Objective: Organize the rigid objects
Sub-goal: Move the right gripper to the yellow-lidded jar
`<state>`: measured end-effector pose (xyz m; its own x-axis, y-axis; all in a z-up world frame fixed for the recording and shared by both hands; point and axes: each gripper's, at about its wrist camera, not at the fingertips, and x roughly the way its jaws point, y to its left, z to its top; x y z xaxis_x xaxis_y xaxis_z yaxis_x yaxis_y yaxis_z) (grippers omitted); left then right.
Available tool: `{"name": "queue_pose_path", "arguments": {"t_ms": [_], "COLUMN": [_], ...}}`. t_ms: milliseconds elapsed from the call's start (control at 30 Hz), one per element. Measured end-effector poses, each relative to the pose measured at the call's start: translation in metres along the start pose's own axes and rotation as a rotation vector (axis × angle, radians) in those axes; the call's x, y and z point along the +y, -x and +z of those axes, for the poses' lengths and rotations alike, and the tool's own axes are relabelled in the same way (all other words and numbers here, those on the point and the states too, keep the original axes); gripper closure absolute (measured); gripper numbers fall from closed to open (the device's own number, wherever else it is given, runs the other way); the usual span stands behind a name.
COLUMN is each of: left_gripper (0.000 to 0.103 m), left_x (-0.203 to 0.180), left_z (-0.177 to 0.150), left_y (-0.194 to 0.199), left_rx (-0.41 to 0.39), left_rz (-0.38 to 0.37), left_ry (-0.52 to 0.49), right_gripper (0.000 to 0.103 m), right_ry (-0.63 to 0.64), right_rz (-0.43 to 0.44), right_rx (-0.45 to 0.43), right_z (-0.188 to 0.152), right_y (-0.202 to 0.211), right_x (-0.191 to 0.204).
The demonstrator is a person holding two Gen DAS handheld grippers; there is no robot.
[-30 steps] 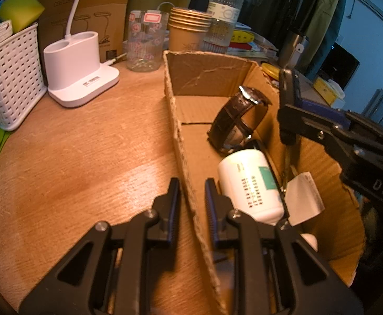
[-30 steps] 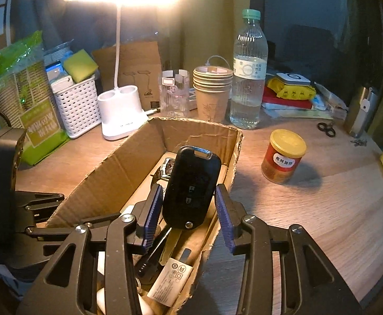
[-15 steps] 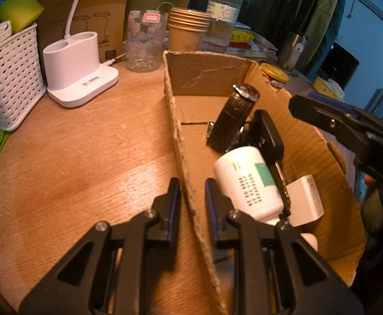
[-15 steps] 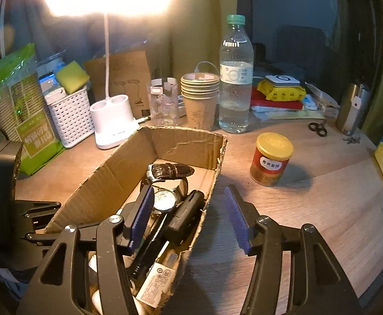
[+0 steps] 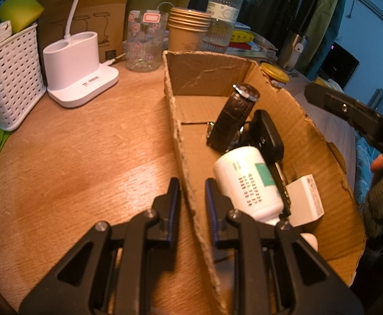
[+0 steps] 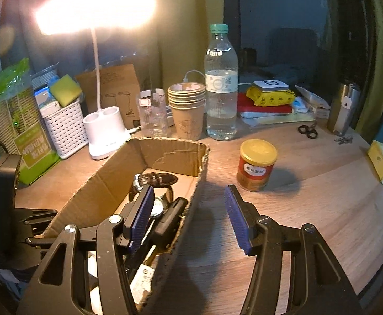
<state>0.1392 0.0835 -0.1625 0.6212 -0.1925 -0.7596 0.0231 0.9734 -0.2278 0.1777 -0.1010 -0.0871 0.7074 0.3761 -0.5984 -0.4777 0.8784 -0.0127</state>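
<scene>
Two grippers are ours: our left gripper (image 5: 191, 204) is nearly closed, its fingers pinching the near wall of the cardboard box (image 5: 177, 131); our right gripper (image 6: 189, 218) hangs wide open and empty above the box's right edge. Inside the box lie a brown-strapped watch (image 5: 233, 118), a black car key (image 5: 269, 136), a white bottle (image 5: 249, 183) and a small white packet (image 5: 305, 200); a yellow-lidded jar (image 6: 257, 168) stands on the wooden table (image 6: 309, 197) just right of the box.

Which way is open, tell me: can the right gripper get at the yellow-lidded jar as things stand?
Probably yes. The right gripper is open and empty, and the yellow-lidded jar stands alone on bare table just ahead, outside the cardboard box.
</scene>
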Motion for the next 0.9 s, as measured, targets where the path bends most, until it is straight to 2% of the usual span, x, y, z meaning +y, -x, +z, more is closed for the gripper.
{"name": "queue_pose_path", "arguments": {"t_ms": [433,733,900], "left_gripper": [0.082,0.082,0.082], "left_x": [0.000,0.000,0.000], "left_z": [0.000,0.000,0.000], "left_y": [0.000,0.000,0.000], "left_rx": [0.000,0.000,0.000], "left_rz": [0.000,0.000,0.000], "left_ry": [0.000,0.000,0.001], "right_gripper": [0.043,0.042,0.037], "right_ry": [-0.057,-0.074,-0.068], "right_rz": [-0.085,-0.129,-0.140], "right_rx": [-0.025,-0.021,-0.002], "right_z": [0.004,0.006,0.006], "right_y": [0.001,-0.013,-0.029], "right_x": [-0.038,-0.063,-0.070]}}
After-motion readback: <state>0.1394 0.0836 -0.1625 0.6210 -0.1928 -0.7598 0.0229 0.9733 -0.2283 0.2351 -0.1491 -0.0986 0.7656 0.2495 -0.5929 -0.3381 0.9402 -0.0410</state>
